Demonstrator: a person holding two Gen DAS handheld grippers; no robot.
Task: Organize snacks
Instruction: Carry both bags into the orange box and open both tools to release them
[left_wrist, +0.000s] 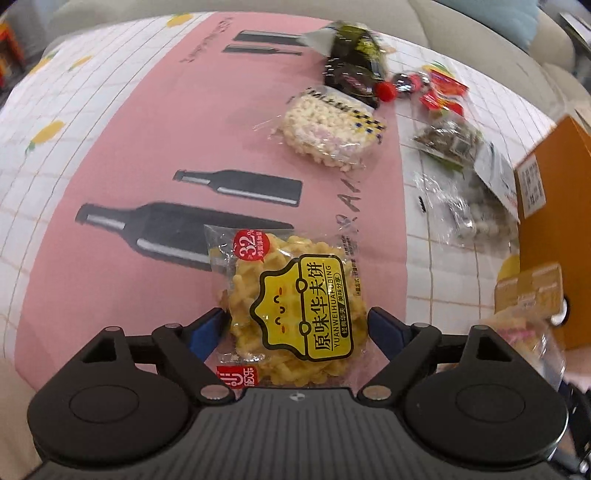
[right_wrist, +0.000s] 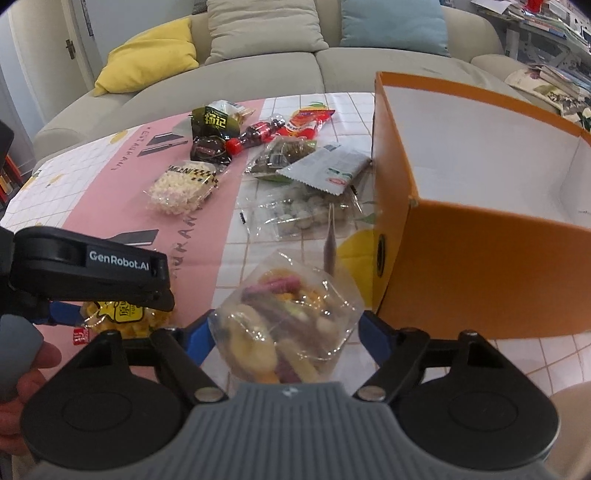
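Yellow waffle pack (left_wrist: 295, 314) sitting right between the blue fingers (left_wrist: 384, 328) of the left gripper (left_wrist: 295, 325), pinched on both sides, low over the pink strip of the tablecloth (left_wrist: 110, 147). Same story on the other side: clear bag of mixed candy (right_wrist: 284, 332) clamped in the right gripper (right_wrist: 286, 332), held up just beside the orange box (right_wrist: 480, 277).

Box looks empty as far as the visible white inside goes, so pretty much at the start of the sorting. Nothing dropped in yet, judging from this.

Plenty left on the table: puffed rice cake (right_wrist: 183, 188) on the pink strip, dark green pack (right_wrist: 216, 120) and a small dark pouch (right_wrist: 208, 149) further back, tiny cola bottle (right_wrist: 255, 136) with the red cap, red wrapper (right_wrist: 308, 120), brownish snack bag (right_wrist: 284, 151), white foil packet (right_wrist: 327, 171), and a clear bag of pale round things (right_wrist: 303, 214) near the box.

Probably candy bag goes in first since already next to the box, waffle after. Sofa (right_wrist: 258, 66) with cushions behind all of it.
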